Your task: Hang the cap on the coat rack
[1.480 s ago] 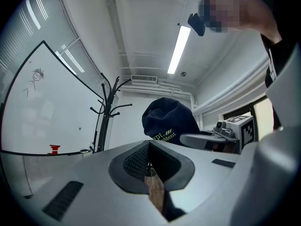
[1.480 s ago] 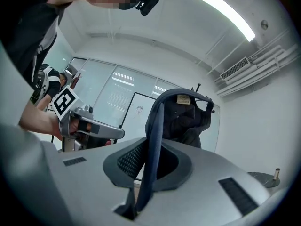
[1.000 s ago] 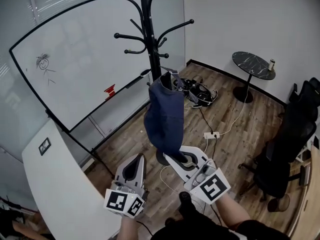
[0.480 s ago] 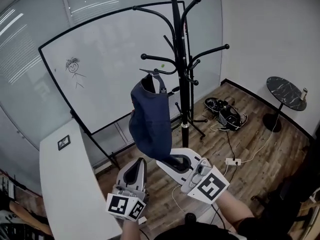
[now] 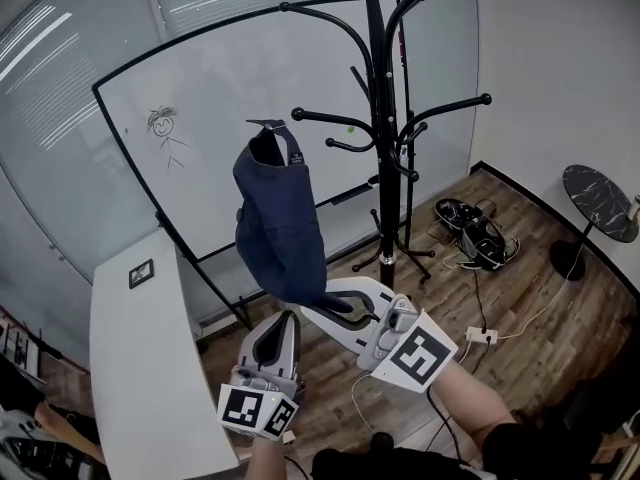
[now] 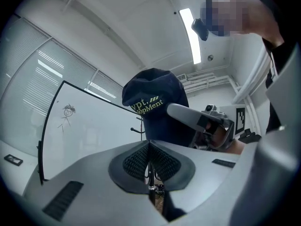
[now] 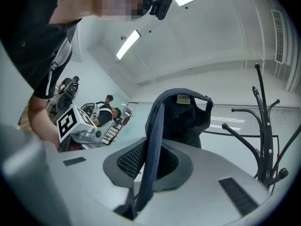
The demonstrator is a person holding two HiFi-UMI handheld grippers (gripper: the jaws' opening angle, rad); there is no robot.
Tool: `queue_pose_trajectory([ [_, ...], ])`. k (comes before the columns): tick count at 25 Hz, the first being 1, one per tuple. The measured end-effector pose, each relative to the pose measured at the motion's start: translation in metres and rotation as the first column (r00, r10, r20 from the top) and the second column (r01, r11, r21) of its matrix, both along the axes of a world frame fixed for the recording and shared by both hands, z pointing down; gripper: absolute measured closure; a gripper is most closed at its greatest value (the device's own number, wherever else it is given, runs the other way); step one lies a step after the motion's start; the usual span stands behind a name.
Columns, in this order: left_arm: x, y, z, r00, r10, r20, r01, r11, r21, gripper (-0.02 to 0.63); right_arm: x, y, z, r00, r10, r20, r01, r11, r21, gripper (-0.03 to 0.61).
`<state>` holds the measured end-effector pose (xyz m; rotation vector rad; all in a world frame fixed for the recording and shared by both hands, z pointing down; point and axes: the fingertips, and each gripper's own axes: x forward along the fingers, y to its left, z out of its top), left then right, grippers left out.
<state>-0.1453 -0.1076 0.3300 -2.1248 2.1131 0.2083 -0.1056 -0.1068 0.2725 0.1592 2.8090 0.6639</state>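
Note:
A navy cap [image 5: 275, 223] hangs upright in the air, its brim pinched between the jaws of my right gripper [image 5: 328, 306]. The cap's back strap points up, left of the black coat rack [image 5: 385, 118] and apart from its hooks. In the right gripper view the brim [image 7: 149, 164] runs down between the pads, and the coat rack [image 7: 264, 126] stands at the right. My left gripper [image 5: 270, 340] sits lower left of the cap, shut with nothing in it. The left gripper view shows the cap [image 6: 157, 107] and my right gripper [image 6: 200, 120] just ahead.
A whiteboard [image 5: 200, 118] with a stick figure stands behind the rack. A white table [image 5: 140, 368] lies at the lower left. Shoes [image 5: 470, 233], a power strip [image 5: 480, 335] and cables lie on the wood floor; a round black table [image 5: 600, 190] stands at the right.
The cap has risen in my right gripper and now sits further left of the rack in the view. The view has tilted up, showing more of the rack's top.

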Motion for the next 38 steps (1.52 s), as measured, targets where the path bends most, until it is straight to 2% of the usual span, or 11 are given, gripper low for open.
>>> queue_pose_trajectory([
  [7,-0.024,-0.013,-0.011,1.0,0.011,-0.002,-0.011,1.0,-0.003,0.6,-0.017,-0.022,-0.018,0.999,0.014,0.048,-0.013,1.0,-0.024,0.528],
  [19,-0.066,-0.063,-0.018,0.992,0.125,-0.009,-0.125,0.992,-0.005,0.6,-0.048,-0.066,-0.023,0.993,0.095,0.073,-0.087,0.991,-0.102,0.528],
  [38,-0.073,-0.102,0.008,0.956,0.287,-0.062,-0.289,0.957,-0.028,0.6,-0.063,-0.106,0.02,0.962,0.274,-0.015,-0.274,0.954,-0.124,0.522],
])
